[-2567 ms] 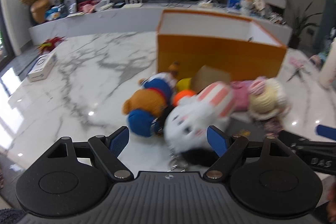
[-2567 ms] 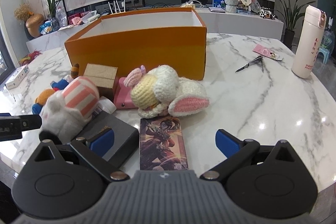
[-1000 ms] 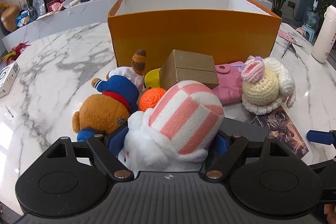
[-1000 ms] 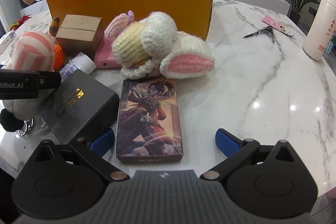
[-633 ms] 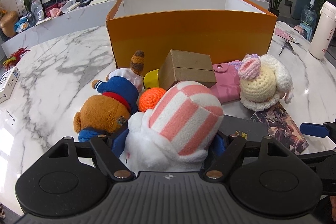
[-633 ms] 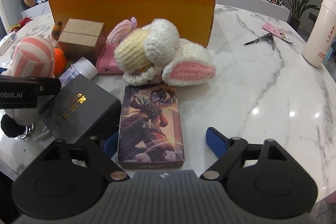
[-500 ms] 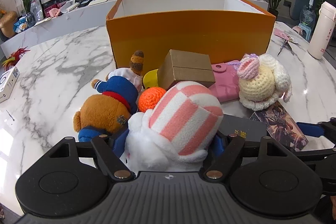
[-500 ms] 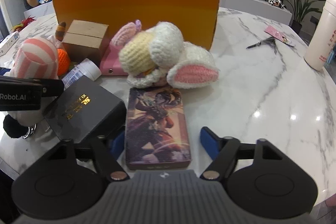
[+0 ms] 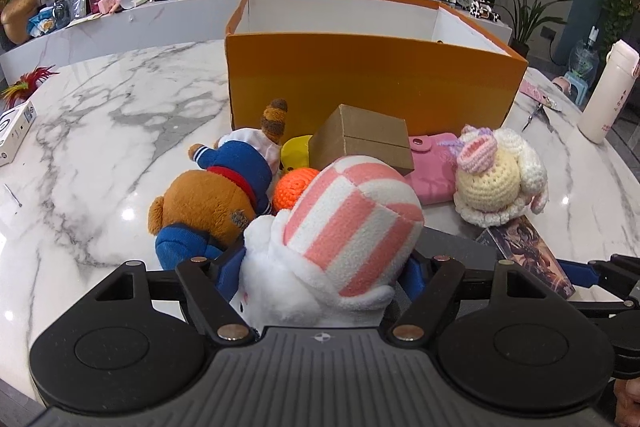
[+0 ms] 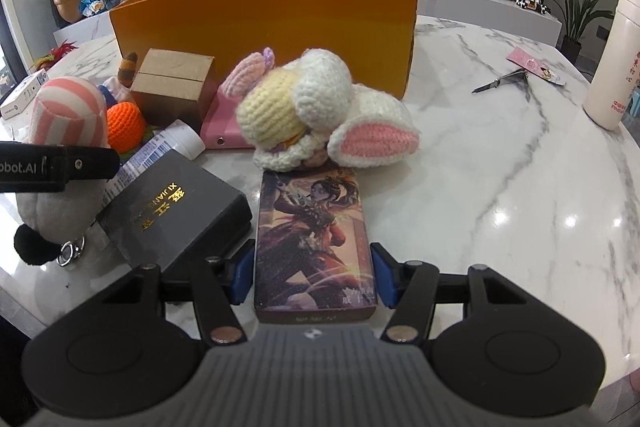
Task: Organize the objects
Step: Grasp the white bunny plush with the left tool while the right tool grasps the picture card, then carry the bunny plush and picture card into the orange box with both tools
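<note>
A white plush with a pink-and-white striped hat point(image 9: 352, 219) sits between the fingers of my left gripper point(image 9: 322, 267). Its jaws are closing, and the blue pads press into the plush on both sides. In the right wrist view, a flat box with a painted figure on its lid point(image 10: 312, 227) lies on the marble table. My right gripper point(image 10: 314, 275) is shut on the near end of that box, one pad on each long side. The open orange box point(image 9: 372, 83) stands behind the pile.
Around the plush lie a brown bear in blue point(image 9: 208, 203), an orange crochet ball point(image 9: 294, 187), a cardboard box point(image 9: 364, 139), a pink wallet point(image 9: 432, 163) and a crochet bunny point(image 10: 320, 111). A black box point(image 10: 172, 211) lies left of the painted box. A thermos point(image 10: 616, 67) and scissors point(image 10: 500, 81) are at right.
The left jaws have closed in on the striped plush. The right jaws have closed from wide apart onto the sides of the painted box.
</note>
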`<action>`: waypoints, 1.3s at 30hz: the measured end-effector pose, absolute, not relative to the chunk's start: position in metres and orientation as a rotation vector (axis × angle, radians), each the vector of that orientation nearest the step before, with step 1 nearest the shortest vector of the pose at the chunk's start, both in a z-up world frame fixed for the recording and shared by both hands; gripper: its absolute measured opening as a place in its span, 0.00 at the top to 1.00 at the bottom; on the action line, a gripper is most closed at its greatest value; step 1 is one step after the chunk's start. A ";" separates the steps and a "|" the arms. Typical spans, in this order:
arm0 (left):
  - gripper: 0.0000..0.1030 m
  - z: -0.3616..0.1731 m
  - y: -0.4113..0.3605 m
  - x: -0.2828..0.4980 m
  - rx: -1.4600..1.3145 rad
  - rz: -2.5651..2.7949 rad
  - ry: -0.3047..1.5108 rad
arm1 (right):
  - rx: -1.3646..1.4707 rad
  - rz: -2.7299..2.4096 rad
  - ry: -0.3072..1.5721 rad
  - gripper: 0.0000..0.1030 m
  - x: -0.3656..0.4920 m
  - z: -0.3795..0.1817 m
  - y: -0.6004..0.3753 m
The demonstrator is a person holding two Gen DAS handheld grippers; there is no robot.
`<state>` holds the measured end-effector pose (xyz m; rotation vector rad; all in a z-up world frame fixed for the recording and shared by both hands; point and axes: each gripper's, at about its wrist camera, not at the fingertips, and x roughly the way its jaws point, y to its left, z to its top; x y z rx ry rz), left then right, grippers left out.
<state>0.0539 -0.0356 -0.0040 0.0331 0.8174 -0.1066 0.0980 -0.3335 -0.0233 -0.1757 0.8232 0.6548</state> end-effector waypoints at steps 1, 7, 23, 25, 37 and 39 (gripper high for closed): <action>0.15 -0.003 -0.035 0.053 0.031 -0.106 0.815 | -0.165 0.661 0.826 0.42 0.097 -0.022 -0.336; 0.15 0.004 -0.033 0.044 0.030 -0.106 0.790 | -0.099 0.706 0.830 0.42 0.085 -0.009 -0.351; 0.15 0.046 -0.021 0.011 -0.031 -0.122 0.682 | 0.042 0.785 0.697 0.42 0.050 0.052 -0.376; 0.16 0.060 -0.021 0.006 -0.035 -0.128 0.649 | 0.049 0.796 0.670 0.42 0.047 0.064 -0.376; 0.16 0.163 -0.033 0.092 -0.044 -0.129 0.482 | 0.011 0.869 0.475 0.42 0.115 0.161 -0.339; 0.16 0.170 -0.038 0.128 -0.047 -0.132 0.493 | -0.018 0.865 0.468 0.42 0.143 0.173 -0.324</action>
